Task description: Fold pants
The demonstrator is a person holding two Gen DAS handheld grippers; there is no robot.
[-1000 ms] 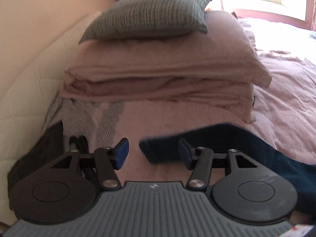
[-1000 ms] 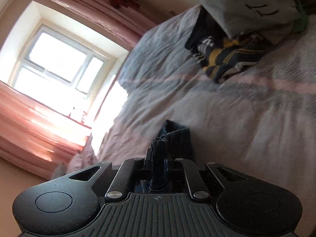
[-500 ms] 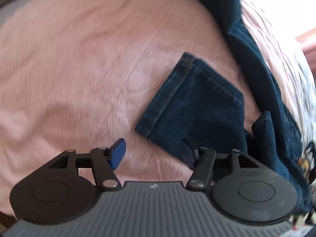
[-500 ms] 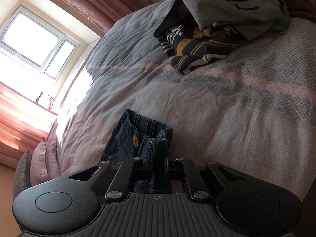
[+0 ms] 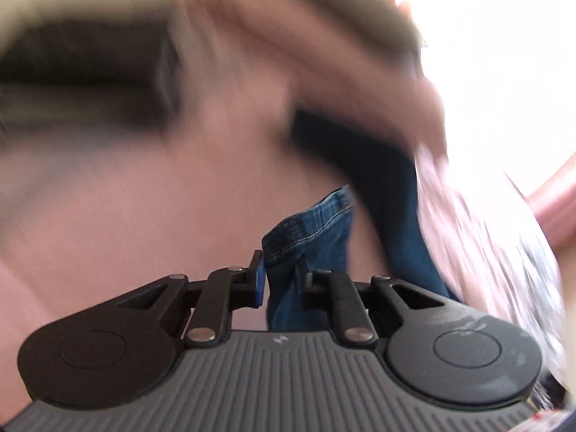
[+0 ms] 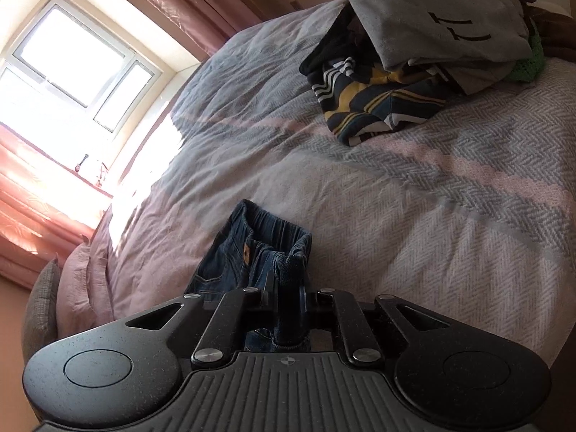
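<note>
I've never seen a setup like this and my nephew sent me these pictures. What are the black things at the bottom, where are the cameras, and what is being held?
No robot here: a person holds a two-finger gripper in each hand, each with a camera looking forward along its fingers. The left gripper has just been closing and now pinches a hem of the blue jeans; that picture is blurred. In the right view, the right gripper is shut on the jeans near their waistband. They lie on a bed with a pinkish-grey cover. Farther back lies a pile of clothes; a window stands at the left.
</note>
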